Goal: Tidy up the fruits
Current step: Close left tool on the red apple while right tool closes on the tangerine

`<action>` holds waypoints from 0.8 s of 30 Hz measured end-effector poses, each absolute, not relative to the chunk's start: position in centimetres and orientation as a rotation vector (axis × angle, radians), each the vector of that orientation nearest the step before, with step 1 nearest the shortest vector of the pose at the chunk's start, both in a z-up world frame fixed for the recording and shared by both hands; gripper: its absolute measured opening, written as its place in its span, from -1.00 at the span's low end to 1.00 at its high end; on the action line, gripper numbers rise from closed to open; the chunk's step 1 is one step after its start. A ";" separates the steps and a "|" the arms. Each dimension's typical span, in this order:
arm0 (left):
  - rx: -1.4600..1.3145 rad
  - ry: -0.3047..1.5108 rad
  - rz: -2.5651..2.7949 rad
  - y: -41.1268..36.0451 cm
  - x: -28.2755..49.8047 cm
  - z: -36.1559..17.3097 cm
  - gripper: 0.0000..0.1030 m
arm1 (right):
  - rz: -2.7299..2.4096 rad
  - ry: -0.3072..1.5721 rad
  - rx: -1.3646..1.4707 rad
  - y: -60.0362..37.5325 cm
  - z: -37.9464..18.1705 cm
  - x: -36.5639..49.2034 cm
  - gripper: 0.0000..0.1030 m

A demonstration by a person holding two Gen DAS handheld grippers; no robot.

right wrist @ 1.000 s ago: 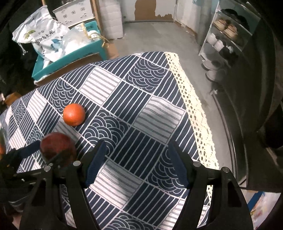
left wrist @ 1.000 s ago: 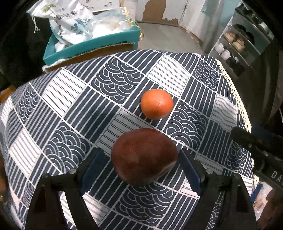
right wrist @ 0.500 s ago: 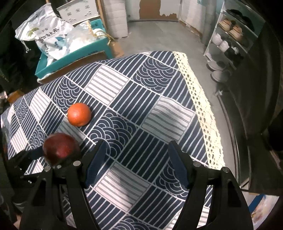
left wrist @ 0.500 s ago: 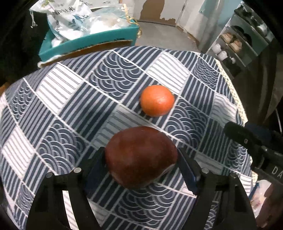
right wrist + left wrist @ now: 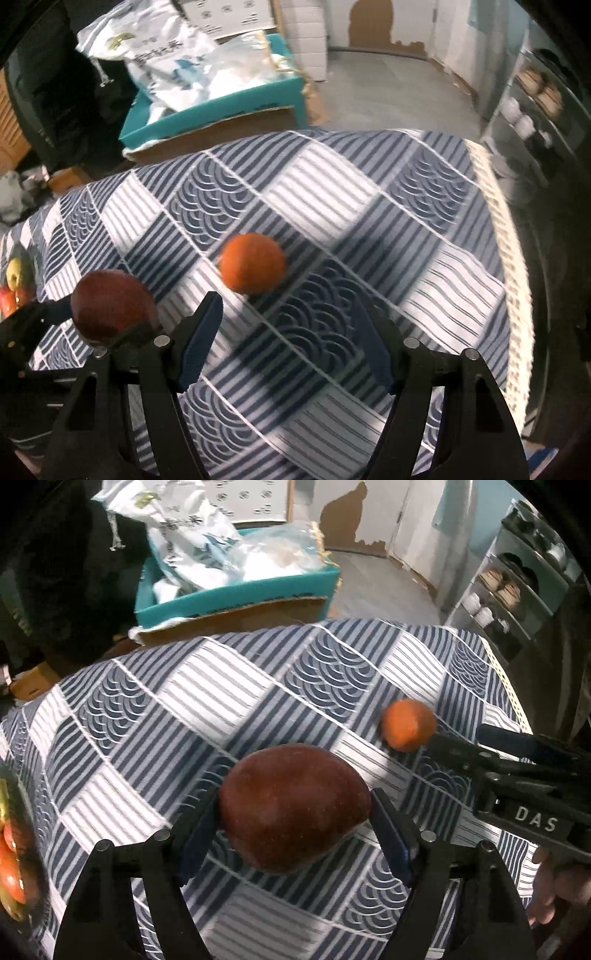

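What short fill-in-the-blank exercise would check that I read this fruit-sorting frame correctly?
1. The left gripper is shut on the dark red ____.
2. The orange lies on the ____ tablecloth, ahead of the right gripper.
3. Between the right gripper's fingers there is ____ but cloth.
4. Beyond the table stands a ____ box holding white bags.

Missing words: apple; patterned; nothing; teal

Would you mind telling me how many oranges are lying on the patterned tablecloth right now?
1. The orange lies alone on the tablecloth, ahead of the open right tool. The dark red fruit is in the left tool; more fruit at the left edge is unclear.
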State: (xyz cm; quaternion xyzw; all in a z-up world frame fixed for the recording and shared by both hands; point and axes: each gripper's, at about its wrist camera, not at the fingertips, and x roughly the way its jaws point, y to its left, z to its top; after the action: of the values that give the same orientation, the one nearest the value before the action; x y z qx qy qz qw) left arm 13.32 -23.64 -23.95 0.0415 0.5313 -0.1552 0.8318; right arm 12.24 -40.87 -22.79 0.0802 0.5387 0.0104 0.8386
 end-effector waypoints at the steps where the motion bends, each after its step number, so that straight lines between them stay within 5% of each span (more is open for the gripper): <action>1: 0.082 1.125 -0.321 -23.1 13.6 -23.9 0.56 | 0.032 1.138 0.166 -40.5 -22.9 12.6 0.41; 13: 0.033 1.121 -0.265 -17.9 14.8 -23.6 0.56 | 0.041 1.173 0.129 -38.6 -25.2 16.1 0.40; 19: 0.014 1.117 -0.250 -16.1 15.0 -23.2 0.56 | 0.030 1.207 0.149 -38.6 -26.7 16.7 -0.04; 24: 0.002 1.107 -0.242 -15.1 14.9 -22.6 0.56 | 0.022 1.196 0.148 -38.6 -26.6 16.2 -0.09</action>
State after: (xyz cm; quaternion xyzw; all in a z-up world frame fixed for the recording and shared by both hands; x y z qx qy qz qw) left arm 14.90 -15.11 -22.62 0.0012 0.5242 -0.1148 0.8438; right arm 16.15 -38.55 -26.61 0.0697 0.5625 0.0101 0.8238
